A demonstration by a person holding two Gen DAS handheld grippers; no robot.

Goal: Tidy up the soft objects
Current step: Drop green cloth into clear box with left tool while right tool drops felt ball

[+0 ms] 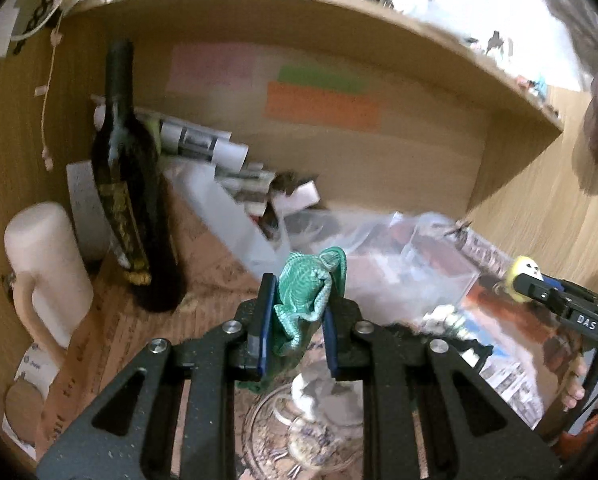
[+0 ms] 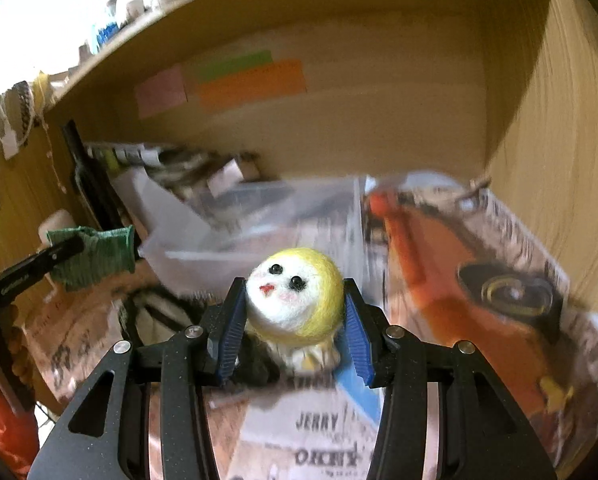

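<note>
A: Pinching a crumpled green knitted cloth [image 1: 311, 296] between the left jaws, closed on its middle, leaving loose folds hanging below the pads and bunching up past the tips.

B: Squeezing a small yellow-and-white felted wool doll [image 2: 295, 292] between the right jaws, closed on the two sides of its round head, face pointing forward and up.

A: Probably gripping at the widest part there, guarding against such a springy ball popping out.

B: Likely. Holding both clear of the newspaper-covered surface [image 2: 331, 432], avoiding any drag across the print.

A: Pointing both pairs of jaws toward the clear plastic storage box [image 1: 419, 264], lying ahead of the left jaws and slightly to their right, and straight ahead of the right jaws.

B: Looking like a carry toward that box, then; guessing at it as the place for soft things.

A: Minding the tall dark glass bottle [image 1: 127, 200], standing ahead and to the left of the left jaws, well apart from the cloth.

B: Hovering the left jaws above an ornate glass dish [image 1: 299, 432] too, risking a brush from the dangling folds.

A: Blurring in both views, so not judging the height above the box.
</note>
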